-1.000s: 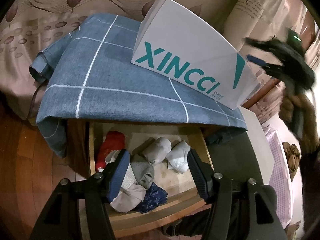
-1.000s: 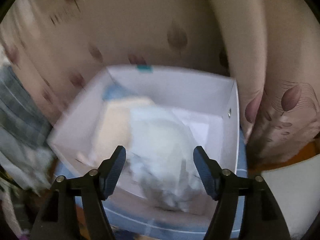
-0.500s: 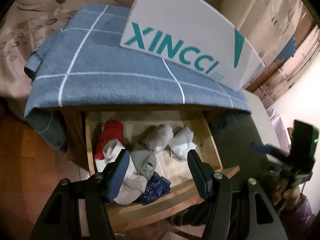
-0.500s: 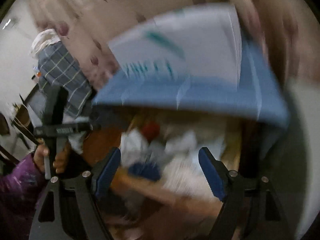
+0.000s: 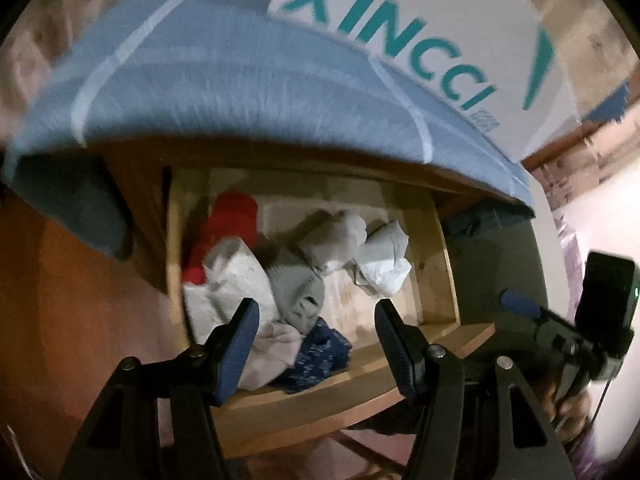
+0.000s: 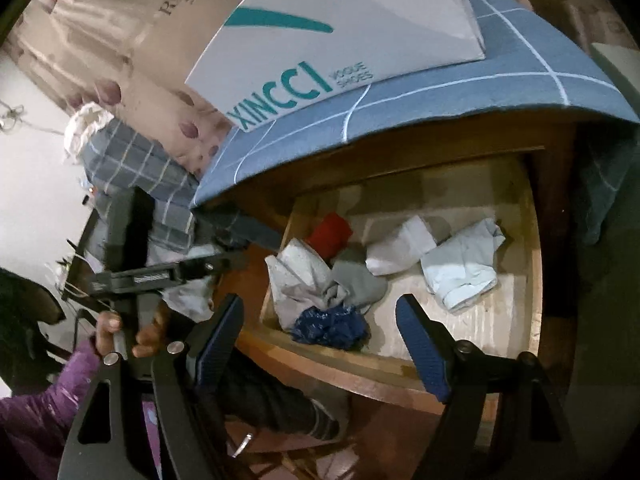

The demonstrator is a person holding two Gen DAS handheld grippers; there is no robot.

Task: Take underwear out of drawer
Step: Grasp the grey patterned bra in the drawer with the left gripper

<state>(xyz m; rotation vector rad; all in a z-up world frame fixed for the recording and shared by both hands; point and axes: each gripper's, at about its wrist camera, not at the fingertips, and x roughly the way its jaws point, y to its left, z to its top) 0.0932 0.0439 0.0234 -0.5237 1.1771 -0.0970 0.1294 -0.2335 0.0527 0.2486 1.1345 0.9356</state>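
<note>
The wooden drawer (image 5: 440, 336) (image 6: 400, 376) stands pulled open and holds several rolled pieces of underwear: a red one (image 5: 228, 224) (image 6: 330, 232), a grey one (image 5: 300, 288) (image 6: 360, 280), a dark blue one (image 5: 316, 352) (image 6: 332, 326), a pale blue one (image 5: 384, 264) (image 6: 464, 268) and whitish ones (image 5: 240, 276) (image 6: 300, 276). My left gripper (image 5: 316, 344) is open and empty, just above the drawer's front left pile. My right gripper (image 6: 320, 344) is open and empty, above the drawer's front edge near the dark blue piece.
A blue checked cloth (image 5: 240, 92) (image 6: 480, 96) covers the cabinet top and overhangs the drawer. A white XINCCI shoe box (image 5: 440, 32) (image 6: 340, 40) stands on it. The right gripper's body shows at the right of the left wrist view (image 5: 580, 332).
Both grippers have come down towards the open drawer. The right gripper swung from over the shoe box to the drawer front. Both stay open.
</note>
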